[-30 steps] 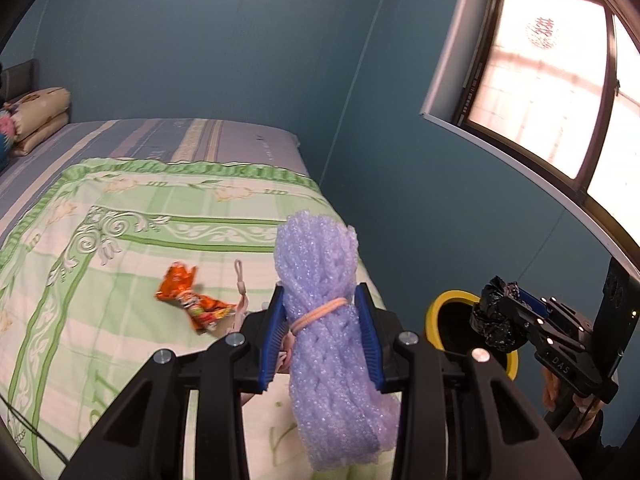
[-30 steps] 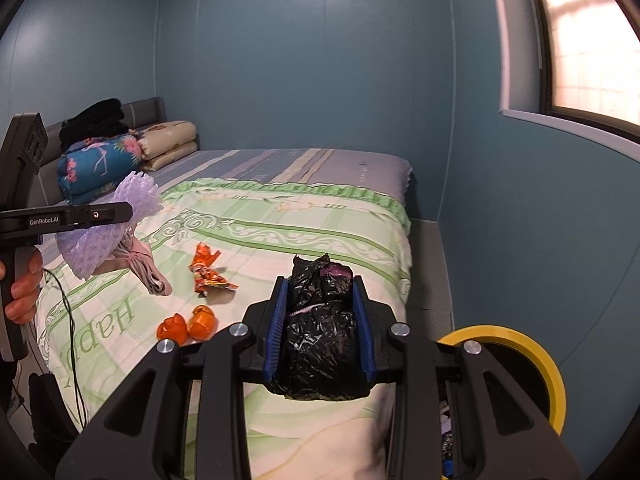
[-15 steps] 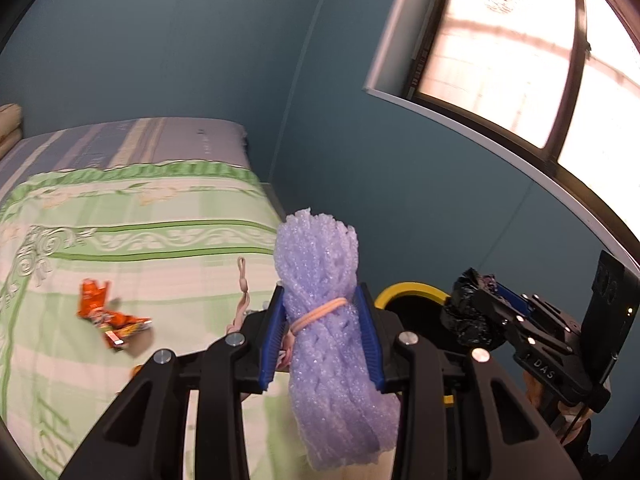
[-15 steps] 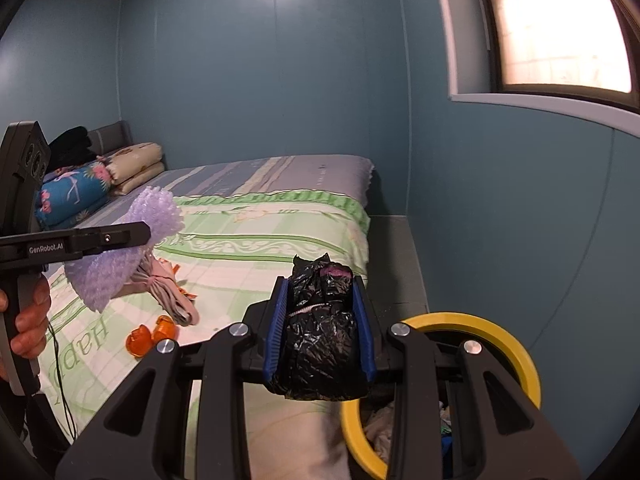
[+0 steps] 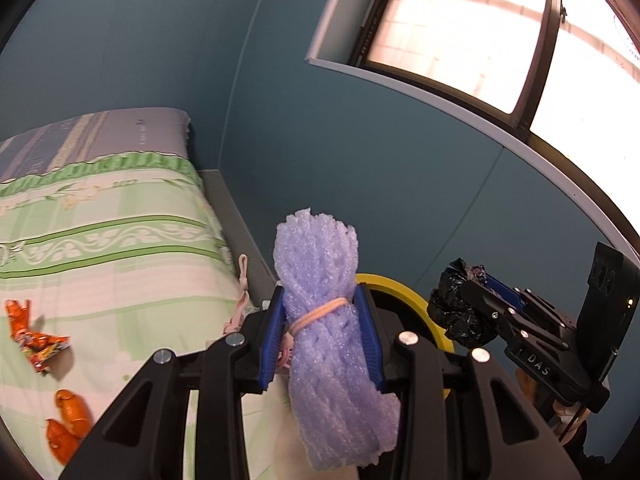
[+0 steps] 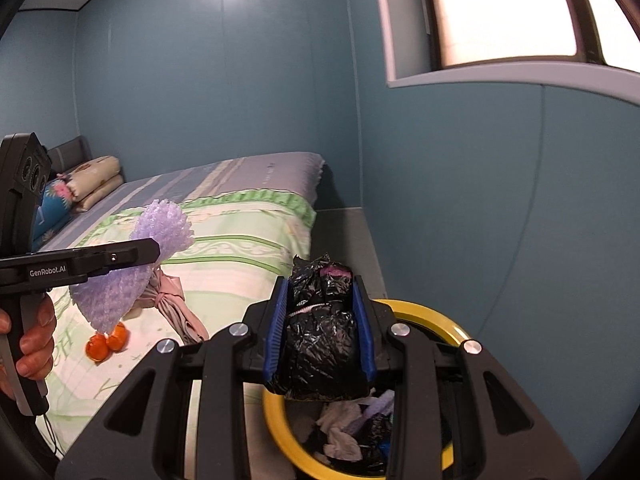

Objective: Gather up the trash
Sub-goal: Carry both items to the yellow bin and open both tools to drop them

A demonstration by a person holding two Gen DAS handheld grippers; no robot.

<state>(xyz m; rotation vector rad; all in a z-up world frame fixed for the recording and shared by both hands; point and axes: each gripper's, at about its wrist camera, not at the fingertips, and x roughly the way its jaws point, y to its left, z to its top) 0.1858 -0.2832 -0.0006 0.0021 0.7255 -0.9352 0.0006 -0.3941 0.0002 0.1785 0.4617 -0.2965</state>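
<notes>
Right gripper (image 6: 320, 332) clamped on black bag (image 6: 320, 344) above bin (image 6: 440, 324) rim; left gripper (image 5: 320, 336) clamped on purple foam net (image 5: 324, 320) beside bin. Centre each over the opening before letting go.

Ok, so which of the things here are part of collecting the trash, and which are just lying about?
Part of the job:
- purple foam net in the left gripper
- black bag bundle in the right gripper
- yellow-rimmed bin
- orange wrapper on the bed
- orange peels

Just lying about:
- pillows
- beige cloth
- window
</notes>
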